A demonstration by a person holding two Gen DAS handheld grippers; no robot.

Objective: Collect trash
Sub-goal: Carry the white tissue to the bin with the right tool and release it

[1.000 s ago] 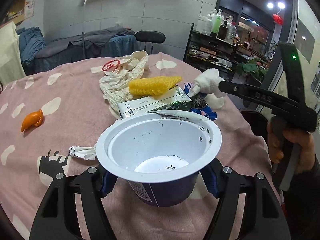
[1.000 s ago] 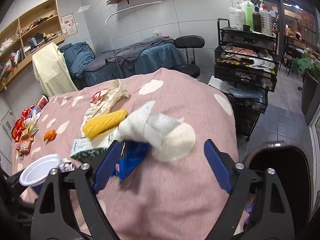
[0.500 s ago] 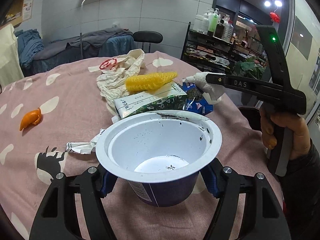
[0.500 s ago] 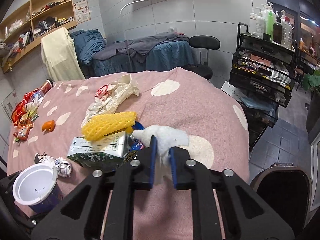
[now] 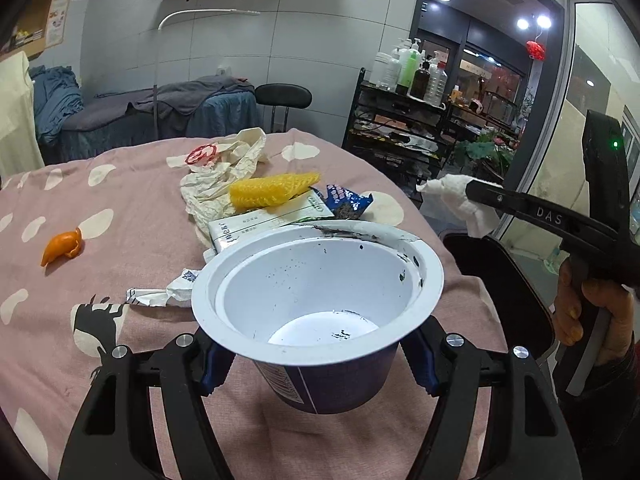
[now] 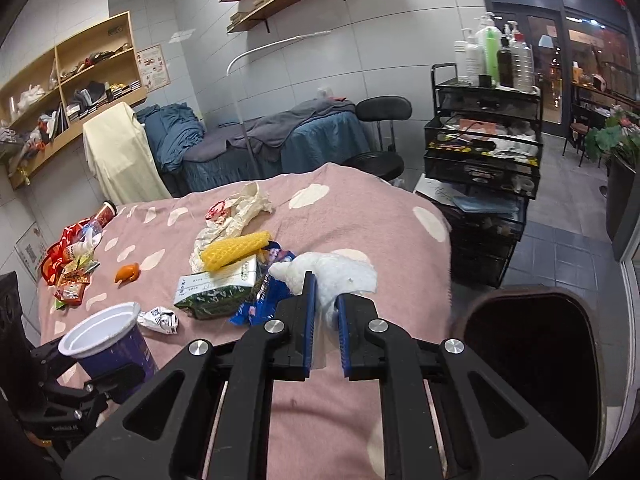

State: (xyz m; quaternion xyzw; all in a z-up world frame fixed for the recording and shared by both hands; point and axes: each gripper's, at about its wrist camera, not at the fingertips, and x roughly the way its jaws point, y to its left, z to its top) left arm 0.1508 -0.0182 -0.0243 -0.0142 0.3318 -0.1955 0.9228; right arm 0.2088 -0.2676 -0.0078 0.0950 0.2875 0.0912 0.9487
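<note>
My left gripper (image 5: 316, 364) is shut on a purple cup with a white inside (image 5: 320, 304) and holds it upright above the pink tablecloth; the cup also shows in the right wrist view (image 6: 108, 344). My right gripper (image 6: 325, 296) is shut on a crumpled white tissue (image 6: 336, 270), lifted off the table near its right edge; the tissue also shows in the left wrist view (image 5: 452, 196). A dark trash bin (image 6: 532, 364) stands on the floor to the right of the table.
On the table lie a green-white carton (image 6: 216, 286), yellow foam netting (image 6: 236, 250), a blue wrapper (image 6: 264, 300), a crumpled plastic bag (image 6: 236, 216), a small foil scrap (image 6: 160, 318), an orange peel (image 6: 128, 272) and snack packets (image 6: 68, 264). A black shelf cart (image 6: 484, 152) stands behind.
My right gripper closed on the tissue, lifted it off the table and carried it right toward the bin. My left gripper kept holding the cup, rising slightly.
</note>
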